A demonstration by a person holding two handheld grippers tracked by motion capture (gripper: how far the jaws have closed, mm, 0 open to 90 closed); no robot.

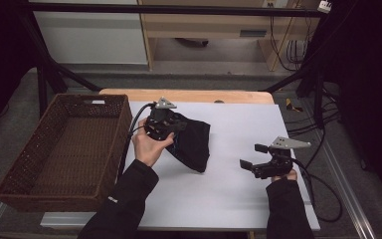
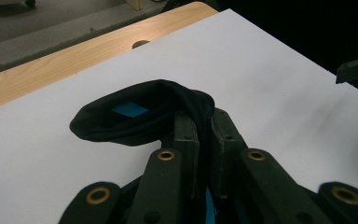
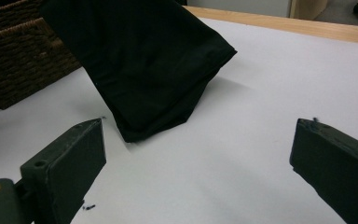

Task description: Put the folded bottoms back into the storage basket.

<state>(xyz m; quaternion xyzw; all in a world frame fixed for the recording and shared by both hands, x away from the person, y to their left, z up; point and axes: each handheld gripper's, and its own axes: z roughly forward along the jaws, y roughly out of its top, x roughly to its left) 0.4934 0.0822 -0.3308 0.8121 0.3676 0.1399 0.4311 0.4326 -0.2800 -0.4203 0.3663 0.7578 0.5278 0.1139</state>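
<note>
A folded black garment (image 1: 191, 142) hangs from my left gripper (image 1: 171, 125), lifted off the white sheet with its lower corner near the surface. In the left gripper view the jaws stand pressed together on the black cloth (image 2: 144, 116), and a blue tag shows inside its fold. My right gripper (image 1: 253, 155) rests low at the right of the sheet, open with nothing between its fingers. From the right gripper view the garment (image 3: 149, 65) hangs ahead, its lower corner touching or just above the sheet, beyond the two spread jaws.
A brown wicker basket (image 1: 35, 149) stands at the left, beside the white sheet (image 1: 238, 189). The wooden table edge (image 1: 189, 95) runs along the far side. Cables (image 1: 323, 189) trail off the right gripper.
</note>
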